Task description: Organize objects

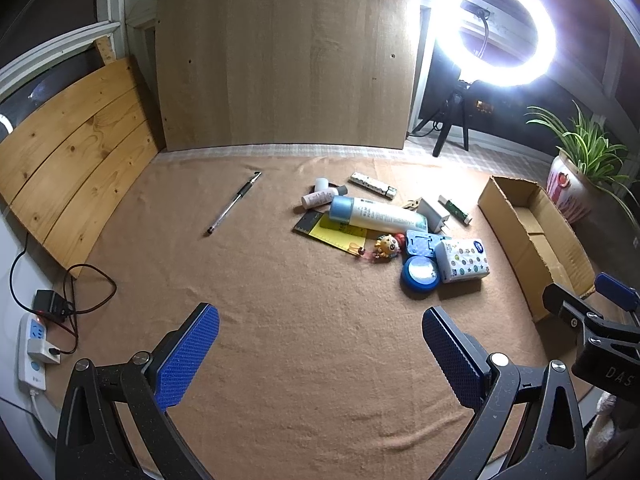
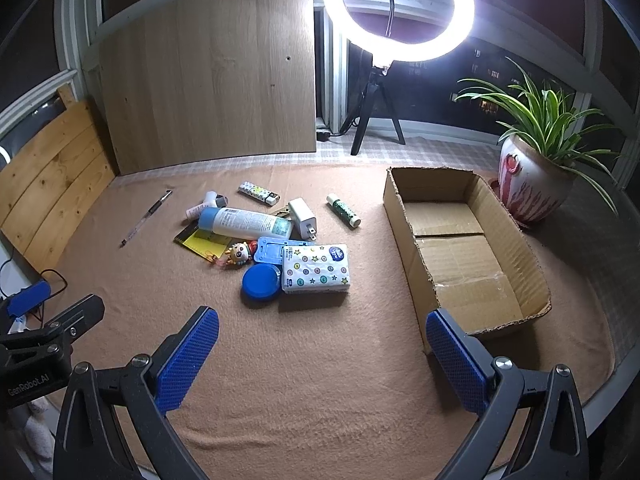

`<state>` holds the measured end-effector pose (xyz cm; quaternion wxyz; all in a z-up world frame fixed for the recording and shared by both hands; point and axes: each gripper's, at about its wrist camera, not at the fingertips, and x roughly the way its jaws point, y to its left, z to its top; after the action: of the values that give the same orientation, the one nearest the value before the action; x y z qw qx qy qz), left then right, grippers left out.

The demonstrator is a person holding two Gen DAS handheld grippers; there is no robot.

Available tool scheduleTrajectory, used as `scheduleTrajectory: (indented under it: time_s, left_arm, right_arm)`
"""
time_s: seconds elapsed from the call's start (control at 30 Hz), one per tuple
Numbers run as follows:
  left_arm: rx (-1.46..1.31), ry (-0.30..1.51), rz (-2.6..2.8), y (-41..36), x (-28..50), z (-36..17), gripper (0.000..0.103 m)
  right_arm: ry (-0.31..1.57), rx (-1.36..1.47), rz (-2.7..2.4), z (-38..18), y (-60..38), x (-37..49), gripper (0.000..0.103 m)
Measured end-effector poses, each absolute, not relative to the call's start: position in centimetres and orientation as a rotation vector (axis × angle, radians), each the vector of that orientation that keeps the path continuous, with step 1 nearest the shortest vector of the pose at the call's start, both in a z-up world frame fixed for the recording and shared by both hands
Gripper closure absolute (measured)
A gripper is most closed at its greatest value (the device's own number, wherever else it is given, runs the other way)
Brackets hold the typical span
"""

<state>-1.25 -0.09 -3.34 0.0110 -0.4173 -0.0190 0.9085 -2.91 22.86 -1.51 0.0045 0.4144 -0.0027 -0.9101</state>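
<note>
**A:** So, what step is in hand?

**B:** The very start, I judge. The left gripper [image 1: 320, 354] and right gripper [image 2: 322, 356] both hover above the brown cloth [image 1: 280, 320], jaws spread wide, holding nothing.

**A:** Where are the things to organize?

**B:** In a loose pile mid-cloth: a white spray bottle [image 2: 248, 222] lying on a yellow card [image 2: 208, 245], a tissue pack [image 2: 316, 270] touching a round blue lid [image 2: 261, 282], a charger plug [image 2: 303, 216], a small doll [image 2: 238, 255]. A pen [image 1: 233, 203] lies well apart, to the left.

**A:** And the container?

**B:** A cardboard box [image 2: 404, 216] to the right of the pile, open-topped, with nothing in it.

**A:** Next move?

**B:** Probably reaching the right gripper down to the nearest item, the tissue pack, and closing across its width.
</note>
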Motion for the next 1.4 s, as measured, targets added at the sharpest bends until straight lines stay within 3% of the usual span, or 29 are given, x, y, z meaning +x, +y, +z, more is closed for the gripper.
scheduleTrajectory:
  time_s: [1.4]
  left_arm:
    - [-1.317,-0.067,2.827,0.2,-2.0,-4.5,0.000]
  right_arm:
    - [-0.007,1.349,-2.830,-2.6,22.7,-3.8,0.001]
